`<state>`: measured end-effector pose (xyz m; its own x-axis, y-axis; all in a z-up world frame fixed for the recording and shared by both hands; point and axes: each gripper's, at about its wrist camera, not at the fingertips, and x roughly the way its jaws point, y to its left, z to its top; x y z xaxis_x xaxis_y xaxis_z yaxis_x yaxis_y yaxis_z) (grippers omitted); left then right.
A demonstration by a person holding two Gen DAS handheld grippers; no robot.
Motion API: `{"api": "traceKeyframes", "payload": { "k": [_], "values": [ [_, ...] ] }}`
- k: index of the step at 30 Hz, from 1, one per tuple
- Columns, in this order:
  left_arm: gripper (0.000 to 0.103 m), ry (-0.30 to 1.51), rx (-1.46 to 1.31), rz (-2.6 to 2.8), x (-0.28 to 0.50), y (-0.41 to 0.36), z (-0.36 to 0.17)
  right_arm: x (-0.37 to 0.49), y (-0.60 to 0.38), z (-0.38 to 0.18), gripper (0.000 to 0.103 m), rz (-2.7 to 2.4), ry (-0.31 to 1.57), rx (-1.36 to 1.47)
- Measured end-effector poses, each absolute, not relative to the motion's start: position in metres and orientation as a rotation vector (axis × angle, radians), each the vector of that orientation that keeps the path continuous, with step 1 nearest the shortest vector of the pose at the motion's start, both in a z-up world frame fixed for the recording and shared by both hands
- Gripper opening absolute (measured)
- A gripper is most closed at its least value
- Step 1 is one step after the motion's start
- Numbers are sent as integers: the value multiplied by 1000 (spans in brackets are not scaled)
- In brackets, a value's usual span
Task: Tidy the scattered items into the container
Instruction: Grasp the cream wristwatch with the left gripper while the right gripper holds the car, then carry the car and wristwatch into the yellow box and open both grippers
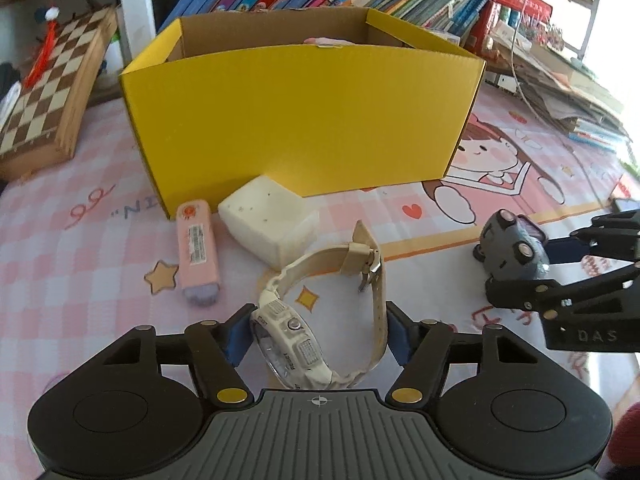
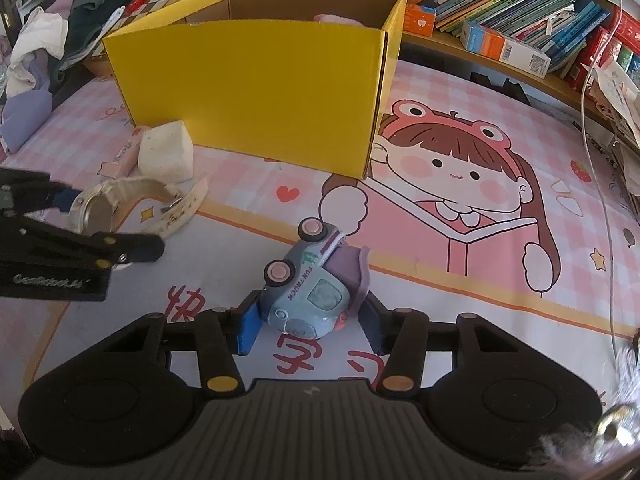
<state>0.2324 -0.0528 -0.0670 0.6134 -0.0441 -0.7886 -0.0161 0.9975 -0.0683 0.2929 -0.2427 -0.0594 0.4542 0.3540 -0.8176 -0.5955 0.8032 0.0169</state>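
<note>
The left gripper (image 1: 319, 334) stands apart around the white watch (image 1: 316, 316) on the table (image 1: 440, 280), not clamped; the right gripper (image 2: 310, 326) stands apart around the toy car (image 2: 310, 280) lying on its side; the yellow box (image 1: 296, 120) stands behind; the white foam block (image 1: 268, 216) and pink eraser (image 1: 198, 250) lie just before it.

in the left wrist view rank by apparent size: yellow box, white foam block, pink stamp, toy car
1. Yellow box, by far the largest.
2. White foam block.
3. Pink stamp and toy car look about alike; the car sits at the distorted edge, partly hidden by the right gripper, so no firm order.
</note>
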Motion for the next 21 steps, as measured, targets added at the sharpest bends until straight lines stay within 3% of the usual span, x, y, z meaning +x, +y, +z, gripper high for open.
{"api": "traceKeyframes", "payload": {
  "k": [21],
  "values": [
    [65,764,-123,-43,210,-41,-11,284,-237,-26,49,622,880,-243]
  ]
}}
